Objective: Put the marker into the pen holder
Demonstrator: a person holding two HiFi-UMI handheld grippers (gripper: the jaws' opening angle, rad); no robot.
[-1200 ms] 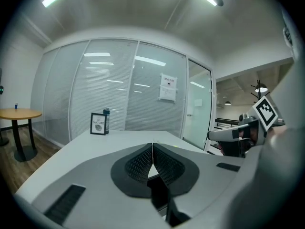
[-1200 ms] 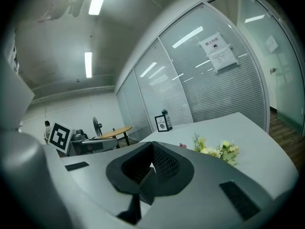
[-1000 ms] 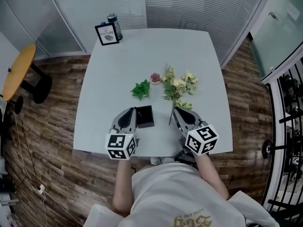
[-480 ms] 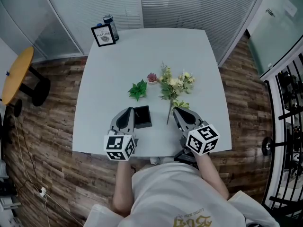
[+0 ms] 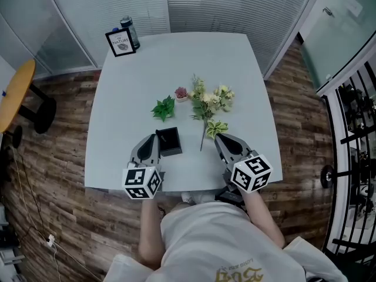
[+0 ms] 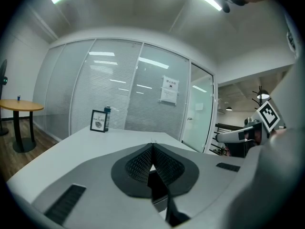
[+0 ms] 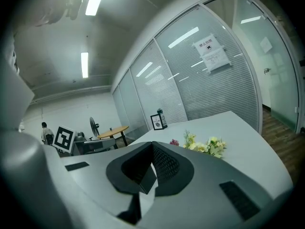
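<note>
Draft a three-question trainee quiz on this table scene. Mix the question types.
1. True or false: the left tongs and the right tongs are both shut with nothing between them.
2. The black pen holder stands closest to: A) the left tongs B) the right tongs C) the far table edge.
3. Fill in: seen from the person, the framed sign stands at the far ___ corner of the table.

Key: 1 true; 2 A; 3 left.
</note>
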